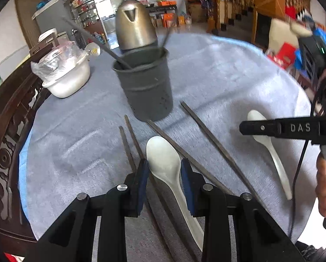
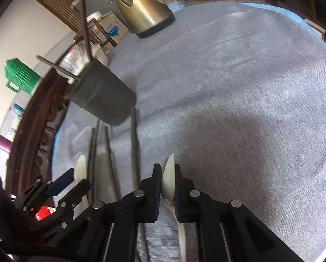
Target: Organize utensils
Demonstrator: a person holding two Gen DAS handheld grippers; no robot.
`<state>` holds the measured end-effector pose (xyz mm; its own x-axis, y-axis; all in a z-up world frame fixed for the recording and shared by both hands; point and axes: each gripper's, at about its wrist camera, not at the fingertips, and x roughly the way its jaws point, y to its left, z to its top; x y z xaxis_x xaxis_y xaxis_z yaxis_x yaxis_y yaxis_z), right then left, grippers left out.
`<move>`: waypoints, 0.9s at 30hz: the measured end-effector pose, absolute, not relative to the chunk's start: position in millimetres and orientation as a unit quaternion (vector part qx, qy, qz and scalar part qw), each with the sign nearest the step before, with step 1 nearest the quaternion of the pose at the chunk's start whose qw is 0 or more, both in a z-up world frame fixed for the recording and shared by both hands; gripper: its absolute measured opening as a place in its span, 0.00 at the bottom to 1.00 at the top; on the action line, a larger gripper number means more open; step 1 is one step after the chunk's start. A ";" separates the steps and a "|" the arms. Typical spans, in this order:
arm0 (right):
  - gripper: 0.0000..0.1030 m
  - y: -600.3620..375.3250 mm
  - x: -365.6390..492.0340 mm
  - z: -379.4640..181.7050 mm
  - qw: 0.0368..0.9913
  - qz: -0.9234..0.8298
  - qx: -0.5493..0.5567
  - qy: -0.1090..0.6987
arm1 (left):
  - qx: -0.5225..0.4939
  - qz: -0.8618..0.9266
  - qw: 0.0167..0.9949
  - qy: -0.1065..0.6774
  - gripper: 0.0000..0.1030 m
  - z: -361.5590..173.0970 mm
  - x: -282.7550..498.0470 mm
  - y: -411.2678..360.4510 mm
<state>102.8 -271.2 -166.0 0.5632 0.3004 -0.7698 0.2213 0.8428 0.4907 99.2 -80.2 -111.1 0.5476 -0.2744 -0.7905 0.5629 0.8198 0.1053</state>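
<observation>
Between left tongs [image 1: 164, 170], white spoon [image 1: 163, 159]

Raised letters "DAS" on the black finger of the right gripper [image 1: 243, 127], at three o'clock in the left wrist view. Blue print on a cardboard box [image 2: 114, 29], unreadable.

White spoon [image 2: 169, 179] — in right gripper [image 2: 167, 185]

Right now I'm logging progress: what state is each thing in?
Left gripper: shut on a spoon.
Right gripper: shut on the other spoon, turned on edge.
Holder: upright, two chopsticks inside.
Loose chopsticks: flat on the cloth.
Kettle: upright, lid shut.
</observation>
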 end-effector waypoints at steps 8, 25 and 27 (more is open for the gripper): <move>0.10 -277.4 94.0 -136.7 0.863 0.066 0.311 0.392 | 0.099 -0.233 0.890 0.380 0.31 -79.4 112.4 -49.4; 0.10 -239.2 151.7 -6.0 0.938 0.149 0.260 0.175 | -0.012 -0.152 0.969 0.196 0.31 12.8 179.2 -40.9; 0.10 -233.8 170.3 3.9 0.943 0.152 0.257 0.150 | -0.028 -0.142 0.973 0.179 0.31 13.0 196.1 -44.8</move>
